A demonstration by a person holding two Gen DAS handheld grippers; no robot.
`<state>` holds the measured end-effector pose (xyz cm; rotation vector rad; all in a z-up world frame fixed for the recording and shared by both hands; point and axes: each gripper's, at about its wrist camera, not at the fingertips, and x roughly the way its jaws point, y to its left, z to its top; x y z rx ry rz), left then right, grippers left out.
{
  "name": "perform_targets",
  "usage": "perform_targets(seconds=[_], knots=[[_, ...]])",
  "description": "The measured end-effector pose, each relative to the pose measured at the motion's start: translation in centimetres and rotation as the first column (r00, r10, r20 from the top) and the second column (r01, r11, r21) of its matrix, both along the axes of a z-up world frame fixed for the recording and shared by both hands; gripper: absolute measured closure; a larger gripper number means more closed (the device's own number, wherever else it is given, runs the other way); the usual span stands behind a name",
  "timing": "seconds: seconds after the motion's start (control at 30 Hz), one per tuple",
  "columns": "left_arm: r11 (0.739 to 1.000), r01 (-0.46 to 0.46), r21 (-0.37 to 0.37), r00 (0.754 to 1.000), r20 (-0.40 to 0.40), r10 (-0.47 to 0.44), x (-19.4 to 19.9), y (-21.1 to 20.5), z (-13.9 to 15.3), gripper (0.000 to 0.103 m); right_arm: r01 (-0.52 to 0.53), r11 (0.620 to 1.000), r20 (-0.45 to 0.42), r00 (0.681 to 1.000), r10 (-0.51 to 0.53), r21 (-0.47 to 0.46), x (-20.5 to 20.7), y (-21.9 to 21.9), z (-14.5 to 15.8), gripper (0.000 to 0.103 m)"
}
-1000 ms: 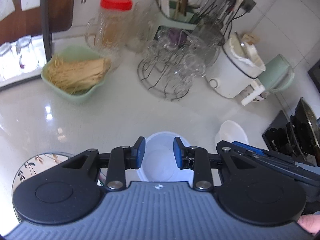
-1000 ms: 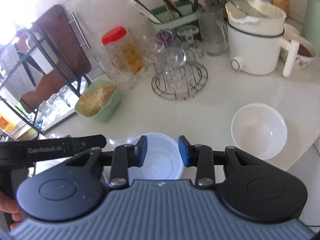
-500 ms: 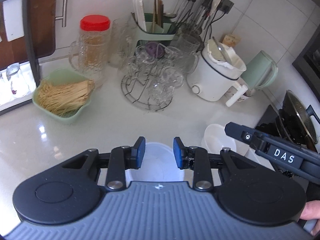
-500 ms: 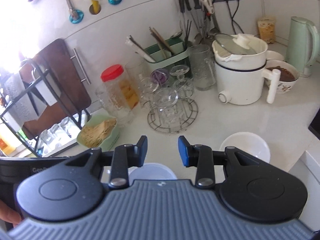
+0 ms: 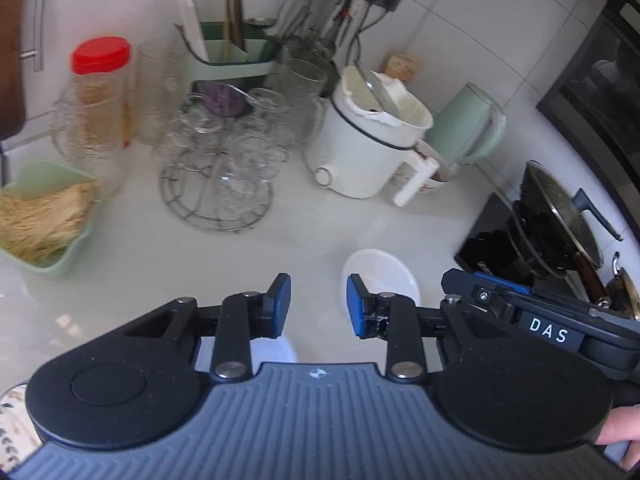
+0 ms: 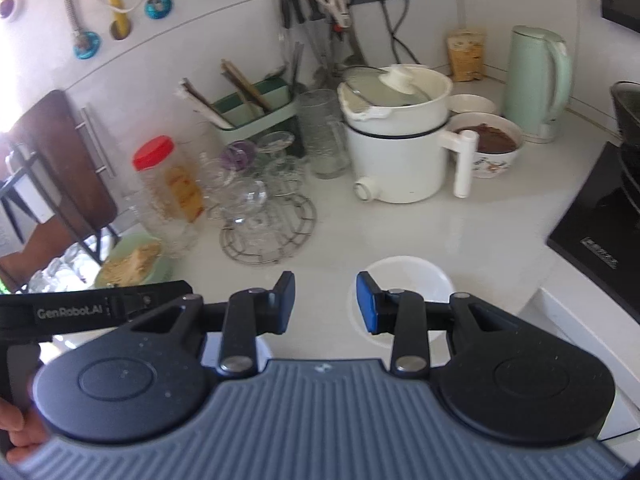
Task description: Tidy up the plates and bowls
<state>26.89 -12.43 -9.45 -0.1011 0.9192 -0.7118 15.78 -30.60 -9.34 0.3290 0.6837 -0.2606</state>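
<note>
Both viewpoints have swung rightward: left claw (image 5: 316, 304) and right claw (image 6: 325, 302) gape empty above the round white plastic bowl (image 6: 404, 280) on the counter (image 6: 460, 228), probably light, stiff, slippery, best pinched at its rim.

Bright daylight enters from the far left, blowing out that edge in the right wrist view. The white countertop (image 5: 320, 236) carries soft glare. Motion blur smears the left wrist view, and fisheye distortion bends wall lines at the edges.
</note>
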Motion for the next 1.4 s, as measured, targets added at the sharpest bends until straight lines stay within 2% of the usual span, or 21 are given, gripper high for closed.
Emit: perform_targets(seconds=[0.17, 0.37, 0.6, 0.63, 0.7, 0.73, 0.87, 1.03, 1.23, 1.4], knots=[[0.999, 0.034, -0.016, 0.999, -0.021, -0.035, 0.7, -2.6, -0.7, 0.068, 0.053, 0.999, -0.025, 0.998, -0.052, 0.006, 0.0, -2.3, -0.6, 0.066], [0.998, 0.068, 0.008, 0.996, -0.061, -0.068, 2.2, -6.0, -2.0, 0.067, 0.098, 0.995, -0.066, 0.993, -0.096, 0.033, 0.5, -5.0, -2.0, 0.066], [0.993, 0.105, 0.054, 0.989, -0.111, -0.099, 4.1, -10.1, -4.4, 0.051, 0.159, 0.986, -0.135, 0.979, -0.151, 0.049, 1.5, -8.6, -3.9, 0.066], [0.992, 0.11, 0.062, 0.988, -0.117, -0.102, 4.3, -10.7, -4.8, 0.047, 0.169, 0.984, -0.148, 0.976, -0.16, 0.051, 1.6, -9.0, -4.2, 0.064], [0.991, 0.118, 0.068, 0.986, -0.129, -0.108, 4.8, -11.7, -5.7, 0.044, 0.19, 0.98, -0.171, 0.969, -0.18, 0.049, 1.8, -9.9, -4.9, 0.052], [0.991, 0.12, 0.065, 0.985, -0.135, -0.111, 5.0, -12.1, -6.2, 0.043, 0.194, 0.98, -0.179, 0.966, -0.184, 0.044, 1.8, -10.3, -5.3, 0.05], [0.988, 0.137, 0.071, 0.979, -0.163, -0.124, 6.0, -13.7, -8.2, 0.043, 0.198, 0.979, -0.217, 0.958, -0.185, 0.039, 2.5, -11.2, -7.5, 0.049], [0.98, 0.171, 0.098, 0.973, -0.172, -0.152, 7.0, -15.2, -10.2, 0.043, 0.211, 0.97, -0.25, 0.952, -0.176, 0.122, 3.0, -13.3, -9.2, 0.049], [0.985, 0.147, 0.091, 0.972, -0.198, -0.126, 8.0, -15.9, -11.9, 0.043, 0.248, 0.955, -0.281, 0.94, -0.195, 0.165, 3.6, -14.9, -10.8, 0.049], [0.988, 0.133, 0.078, 0.964, -0.242, -0.11, 8.1, -16.3, -13.2, 0.044, 0.236, 0.952, -0.325, 0.931, -0.165, 0.193, 4.4, -15.2, -12.1, 0.05]])
